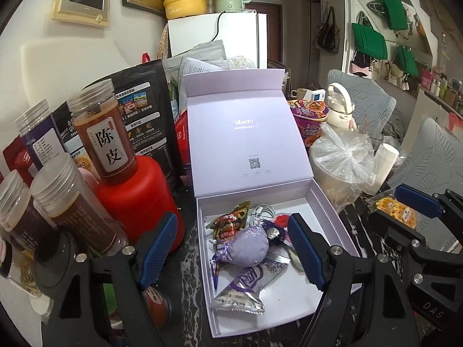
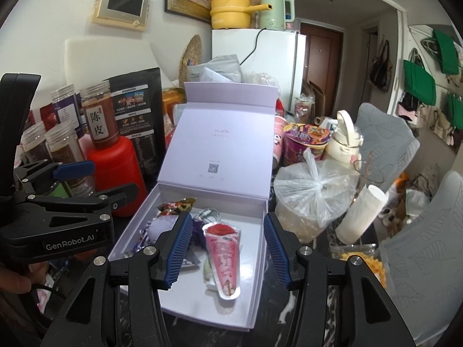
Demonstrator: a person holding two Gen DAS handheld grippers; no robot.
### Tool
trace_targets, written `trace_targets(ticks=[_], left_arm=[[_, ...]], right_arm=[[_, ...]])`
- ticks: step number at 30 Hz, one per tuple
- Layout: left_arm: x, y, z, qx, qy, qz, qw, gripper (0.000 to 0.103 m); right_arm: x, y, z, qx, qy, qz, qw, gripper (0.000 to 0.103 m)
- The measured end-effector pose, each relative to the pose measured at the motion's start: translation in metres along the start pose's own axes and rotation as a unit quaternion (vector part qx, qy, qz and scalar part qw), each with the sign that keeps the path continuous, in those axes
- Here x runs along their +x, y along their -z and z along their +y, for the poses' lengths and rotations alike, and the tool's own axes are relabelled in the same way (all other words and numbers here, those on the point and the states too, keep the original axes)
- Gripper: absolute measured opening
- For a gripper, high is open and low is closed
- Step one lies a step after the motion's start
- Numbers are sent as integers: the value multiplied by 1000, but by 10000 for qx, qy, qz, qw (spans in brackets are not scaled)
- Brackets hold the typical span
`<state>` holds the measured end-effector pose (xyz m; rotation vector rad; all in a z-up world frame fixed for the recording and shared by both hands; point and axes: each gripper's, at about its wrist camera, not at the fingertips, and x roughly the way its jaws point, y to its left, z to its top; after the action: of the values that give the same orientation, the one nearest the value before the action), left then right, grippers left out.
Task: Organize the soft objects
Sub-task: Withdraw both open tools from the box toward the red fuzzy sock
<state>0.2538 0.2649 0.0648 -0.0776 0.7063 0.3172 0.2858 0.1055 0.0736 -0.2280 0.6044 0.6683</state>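
An open lilac box stands on the dark table with its lid upright. Inside lie a soft purple sachet, a silver-purple snack packet, a red-brown candy wrapper, a white cable and a pink cone-shaped packet. My left gripper is open and empty, its fingers either side of the sachet, over the box. My right gripper is open and empty, above the pink packet; it also shows in the left wrist view.
Left of the box stand a red bottle, several clear jars and a black pouch. On the right are a bagged container, a paper roll, a noodle cup, a cream flask and yellow snacks.
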Motion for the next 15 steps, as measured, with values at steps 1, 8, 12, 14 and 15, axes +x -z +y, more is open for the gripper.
trace_targets(ticks=[1,8,12,14,15], left_arm=[[-2,1,-1,-1,16,-7,10000,78],[-32,15,-13,85,51,-93,9999,78],[-49,26,-15,34,87,-111,9999,78],[-60,32,-15,4,114,-126,9999,78],[-64,34,-16,-1,118,-138,9998,78]], right_arm=[[-4,2,0,12,-2,-15,10000,51],[-36,18,1,90,54,-104,9999,53],[-57,29,4,158,54,-175,9997,57],[-69,36,7,172,82,-213,9996,61],[-75,39,9,163,94,-230,9996,61]])
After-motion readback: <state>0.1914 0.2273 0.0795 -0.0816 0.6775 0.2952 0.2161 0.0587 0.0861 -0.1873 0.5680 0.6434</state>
